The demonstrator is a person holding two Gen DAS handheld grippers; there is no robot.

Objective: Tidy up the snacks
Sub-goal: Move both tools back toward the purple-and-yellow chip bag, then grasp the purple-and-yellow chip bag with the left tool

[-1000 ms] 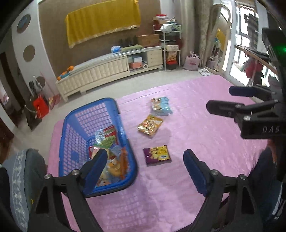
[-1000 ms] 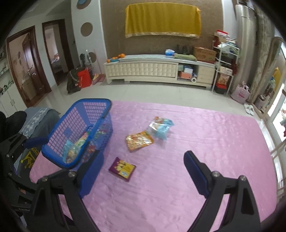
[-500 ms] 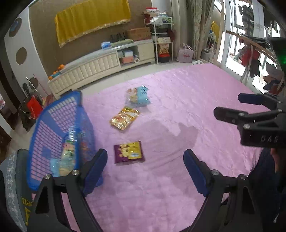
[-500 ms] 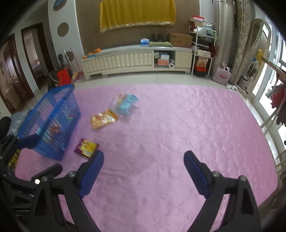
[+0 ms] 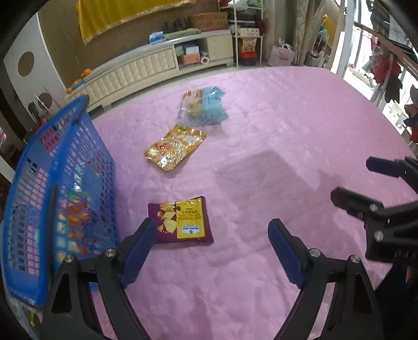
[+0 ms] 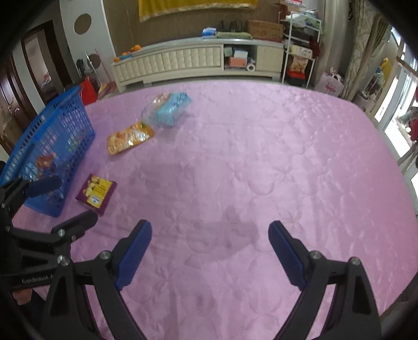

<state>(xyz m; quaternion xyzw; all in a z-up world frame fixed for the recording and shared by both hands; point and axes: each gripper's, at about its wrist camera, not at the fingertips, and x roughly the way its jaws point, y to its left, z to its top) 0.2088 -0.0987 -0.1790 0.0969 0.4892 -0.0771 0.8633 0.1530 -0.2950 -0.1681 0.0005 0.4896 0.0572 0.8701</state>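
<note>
Now both grippers are over the pink quilted cover, and both are empty. The left gripper has its jaws spread wide, nothing between the blue pads, and the purple snack packet lies flat on the cover just past its left finger, close beside the tip though not visibly touched. The right gripper is spread just as wide, with only bare pink cover and shadow between its fingers.

Off to the left stands the blue basket, a mesh-sided tub with colourful packets showing through its wall; what they are cannot be made out. From the right wrist view the basket sits at the cover's left edge, with the purple packet just beside its near corner.

Farther out, the golden snack bag lies flat in the open, well apart from the purple one. Beyond that, touching or nearly touching its far corner, is the light blue pack in clear wrap. All three loose snacks are outside the basket, strung in a rough line running away from the left gripper.

At the far side a long cream cabinet lines the wall, with a yellow cloth hanging above it.
</note>
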